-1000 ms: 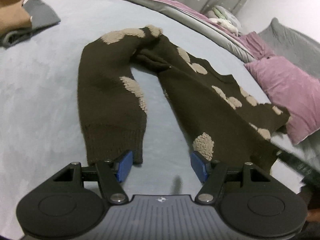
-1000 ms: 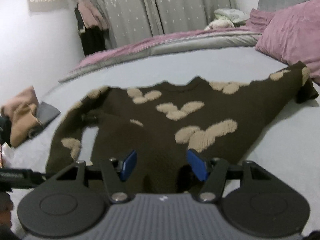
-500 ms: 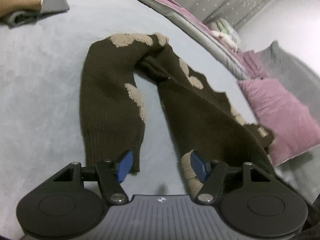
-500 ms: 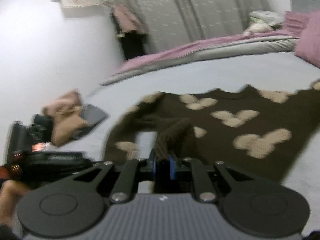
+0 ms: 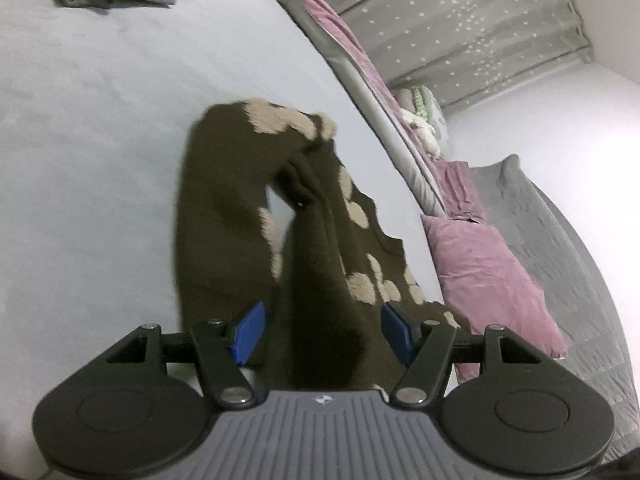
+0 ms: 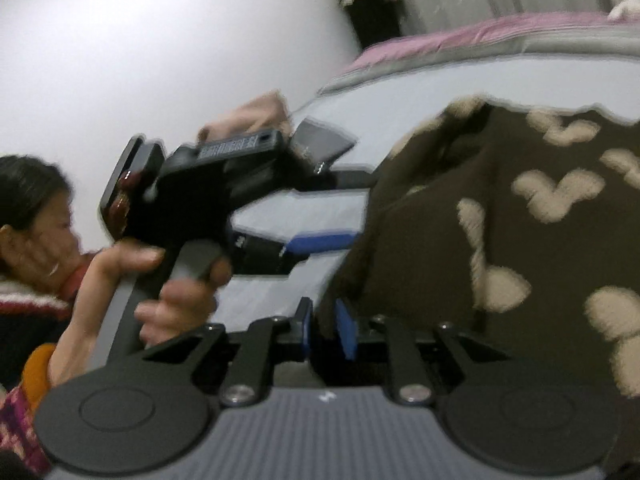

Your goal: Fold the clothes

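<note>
Left wrist view: left hand-held gripper [image 5: 322,330] spread wide, straddling raised fold of dark brown knit sweater with beige fuzzy patches [image 5: 224,224] on pale grey bed [image 5: 88,128]. Right hand-held gripper [image 6: 325,330] clenched on sweater edge. Printed label on left unit's body [image 6: 228,148] blurred, unreadable. Pink velvet pillow [image 5: 488,280] beside sweater.
</note>
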A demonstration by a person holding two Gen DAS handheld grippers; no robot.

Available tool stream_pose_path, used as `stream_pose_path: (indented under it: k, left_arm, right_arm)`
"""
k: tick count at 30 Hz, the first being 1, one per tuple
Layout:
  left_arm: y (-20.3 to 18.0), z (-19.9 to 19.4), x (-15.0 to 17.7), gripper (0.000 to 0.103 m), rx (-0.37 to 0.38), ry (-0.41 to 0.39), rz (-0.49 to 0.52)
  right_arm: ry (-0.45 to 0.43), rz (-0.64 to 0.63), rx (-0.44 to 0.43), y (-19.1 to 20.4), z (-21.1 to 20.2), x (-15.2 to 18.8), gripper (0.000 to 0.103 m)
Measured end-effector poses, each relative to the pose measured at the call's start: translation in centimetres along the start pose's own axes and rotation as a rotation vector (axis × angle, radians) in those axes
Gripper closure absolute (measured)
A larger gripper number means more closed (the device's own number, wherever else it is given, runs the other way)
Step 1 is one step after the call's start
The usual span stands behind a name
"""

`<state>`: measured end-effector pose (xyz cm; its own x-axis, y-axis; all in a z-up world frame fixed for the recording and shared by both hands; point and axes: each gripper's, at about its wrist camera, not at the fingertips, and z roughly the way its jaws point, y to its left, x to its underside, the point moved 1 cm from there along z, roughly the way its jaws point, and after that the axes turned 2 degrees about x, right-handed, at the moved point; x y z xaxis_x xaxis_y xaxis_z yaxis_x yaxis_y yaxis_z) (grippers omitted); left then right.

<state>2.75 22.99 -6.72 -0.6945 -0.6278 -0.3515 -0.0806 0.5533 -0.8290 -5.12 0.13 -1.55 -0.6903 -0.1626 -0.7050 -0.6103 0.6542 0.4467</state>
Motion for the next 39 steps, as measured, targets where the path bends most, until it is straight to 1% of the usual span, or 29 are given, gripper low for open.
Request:
stream_pose_path:
  k: [2, 5, 9, 12, 14, 16, 18, 19, 20, 21, 22, 25, 28, 31, 33, 39]
  left_arm:
    - [0.6, 0.0, 0.0, 0.039, -0.017, 0.020, -0.003]
    - [1.1, 0.4, 0.2, 0.039, -0.070, 0.055, 0.013]
    - [1.4, 0.9, 0.8, 0.039, -0.159, 0.103, 0.061]
    - [1.5, 1.3, 1.6, 0.041, -0.173, 0.146, 0.090]
    - [1.2, 1.7, 2.2, 0.043, -0.159, 0.188, 0.117]
    - [0.9, 2.4, 2.9, 0.048, -0.128, 0.243, 0.130]
    - [0.6, 2.9, 3.4, 0.059, -0.126, 0.273, 0.148]
    - [0.4, 3.1, 3.7, 0.067, -0.135, 0.283, 0.164]
    - [0.2, 3.2, 3.9, 0.071, -0.149, 0.288, 0.179]
    - [0.1, 3.2, 4.0, 0.081, -0.161, 0.290, 0.187]
    - [0.0, 3.3, 4.1, 0.083, -0.171, 0.292, 0.193]
    - [0.0, 3.3, 4.2, 0.088, -0.182, 0.284, 0.182]
    - [-0.2, 3.3, 4.3, 0.088, -0.198, 0.272, 0.186]
    - [-0.5, 3.5, 4.5, 0.089, -0.222, 0.262, 0.204]
    - [-0.6, 3.6, 4.5, 0.089, -0.233, 0.258, 0.214]
    - [-0.8, 3.7, 4.6, 0.089, -0.252, 0.251, 0.229]
  right_arm:
    - [0.021, -0.021, -0.013, 0.6, 0.2, 0.4, 0.072]
    - [0.017, -0.044, -0.030, 1.2, -0.5, 0.7, 0.059]
    - [-0.014, -0.036, -0.002, 0.7, -2.3, 0.4, 0.052]
    - [-0.038, 0.005, 0.054, -1.2, -3.4, 0.0, 0.051]
    - [-0.053, 0.043, 0.096, -2.7, -4.3, -0.1, 0.050]
    - [-0.072, 0.085, 0.142, -4.4, -5.5, 0.0, 0.050]
    - [-0.091, 0.113, 0.189, -5.9, -6.7, 0.1, 0.050]
    - [-0.101, 0.125, 0.214, -6.6, -7.4, 0.2, 0.050]
    - [-0.111, 0.137, 0.234, -7.4, -8.1, 0.3, 0.050]
    - [-0.120, 0.149, 0.253, -8.1, -8.8, 0.5, 0.050]
    - [-0.130, 0.161, 0.273, -8.9, -9.5, 0.6, 0.050]
    - [-0.141, 0.193, 0.337, -11.2, -11.2, 1.2, 0.050]
    - [-0.134, 0.245, 0.398, -13.5, -12.4, 2.1, 0.050]
    - [-0.110, 0.272, 0.442, -15.1, -12.7, 3.1, 0.050]
    - [-0.084, 0.271, 0.465, -15.9, -12.7, 3.7, 0.050]
    - [-0.047, 0.261, 0.480, -16.6, -12.8, 4.9, 0.050]
